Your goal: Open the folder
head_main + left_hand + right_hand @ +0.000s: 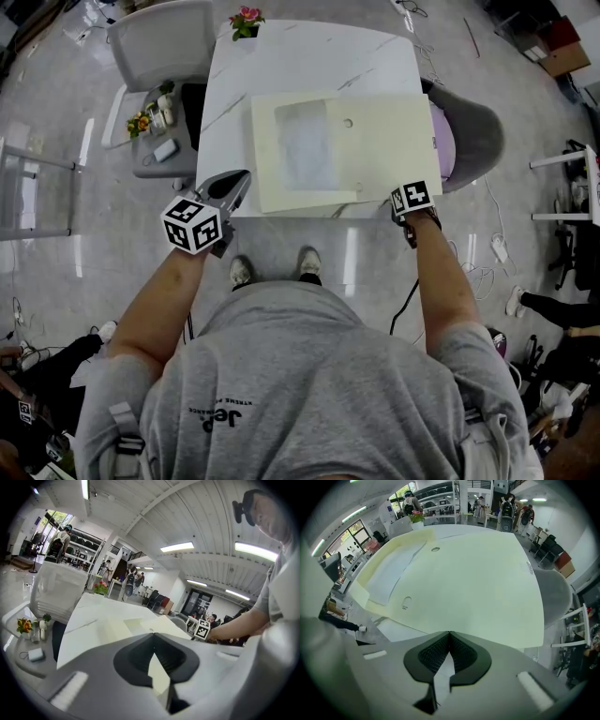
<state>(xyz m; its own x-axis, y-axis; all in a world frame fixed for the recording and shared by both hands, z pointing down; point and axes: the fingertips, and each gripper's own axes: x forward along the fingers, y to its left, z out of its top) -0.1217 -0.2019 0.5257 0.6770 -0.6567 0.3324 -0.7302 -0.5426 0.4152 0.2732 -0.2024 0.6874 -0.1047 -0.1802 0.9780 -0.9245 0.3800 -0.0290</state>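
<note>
**A:** Where is the folder, and how far along is the opening?

**B:** The pale cream, flat card folder [384, 150] lies in the middle of the head view, on the near half of the white marble-patterned table [309, 61]. Its long side runs left to right. No cover or flap is lifted anywhere, so I judge the opening as not yet visibly done.

**A:** What about the strip on its left side?

**B:** A cream panel with a whitish rectangular patch [305, 145] lies flat beside the wider right panel. A small round snap or hole [348, 123] sits close to where they meet. I cannot tell whether that panel is a flap already folded out or just the folder's front.

**A:** And the tools?

**B:** The grey left gripper [152, 634], at lower left of the folder in the head view, points across the table toward the folder's left edge. Its jaws are closed together, with nothing clearly pinched between them. The grey right gripper [449, 633] points steeply down at the folder's near right corner. It is also closed, and its tips meet right at the near edge. I cannot tell whether they press on the card.

**A:** So what is left?

**B:** By my reading, nearly everything. A jaw has to catch an edge, and the cover has to be swung over while the other side is held down.
</note>
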